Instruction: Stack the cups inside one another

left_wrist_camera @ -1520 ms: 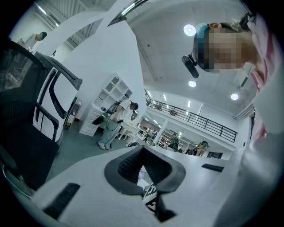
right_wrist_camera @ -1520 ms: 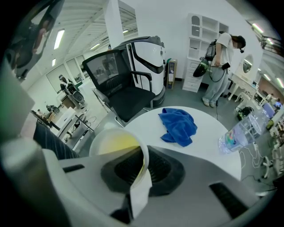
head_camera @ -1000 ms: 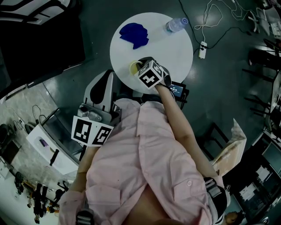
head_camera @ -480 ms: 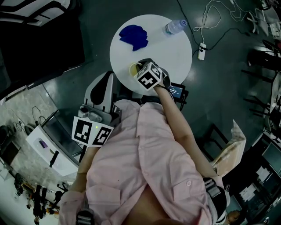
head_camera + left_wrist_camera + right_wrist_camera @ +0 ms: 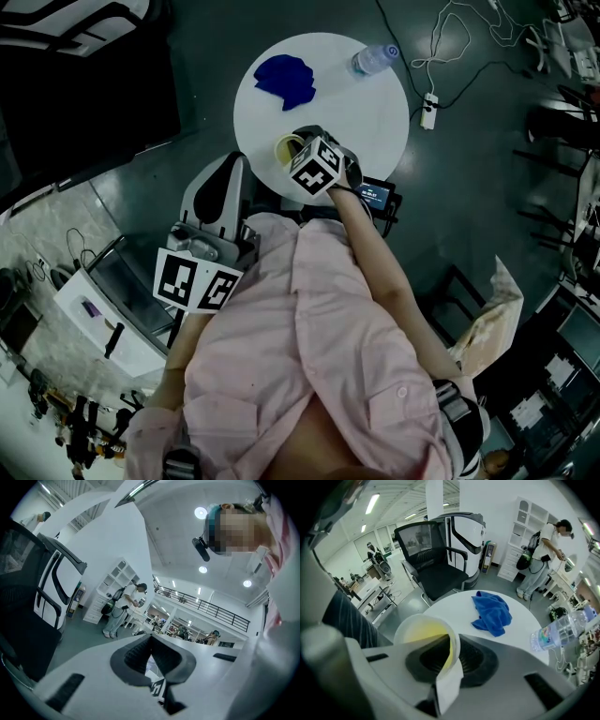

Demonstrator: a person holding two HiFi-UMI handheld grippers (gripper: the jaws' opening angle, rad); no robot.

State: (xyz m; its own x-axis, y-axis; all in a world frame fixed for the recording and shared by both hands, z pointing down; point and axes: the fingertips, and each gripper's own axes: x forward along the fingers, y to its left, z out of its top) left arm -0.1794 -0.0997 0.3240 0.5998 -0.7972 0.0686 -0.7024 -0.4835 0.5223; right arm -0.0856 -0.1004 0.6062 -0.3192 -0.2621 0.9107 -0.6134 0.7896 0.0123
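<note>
- Grasp stage of cup stacking, shown from the head view and both gripper views.
- Right gripper [image 5: 449, 654]: its jaws are seen nearly closed, pinching one side wall of the cup [image 5: 423, 633], with one pad inside the rim and one outside. It is angled steeply down over the near edge of the table [image 5: 367, 105].
- Cup (white outside, yellow inside): it is seen upright at the table's near edge, well apart from the blue cloth [image 5: 287, 77] and the bottle [image 5: 377, 53] on the far side. Whether its base rests on the tabletop or is just lifted cannot be told.
- Left gripper [image 5: 151, 640]: it is held level beside the body, away from the table, with its jaw tips together and nothing between them.
- Step in hand, as judged: one cup is secured by its wall. No second loose cup is shown in any view, and whether others are already nested inside this one cannot be told.
- Next move, as judged: if a cup is left to nest, the pinched cup should be kept upright, centred over the receiving rim, and lowered straight. A thin wall pinched on one side may tilt or buckle.
</note>
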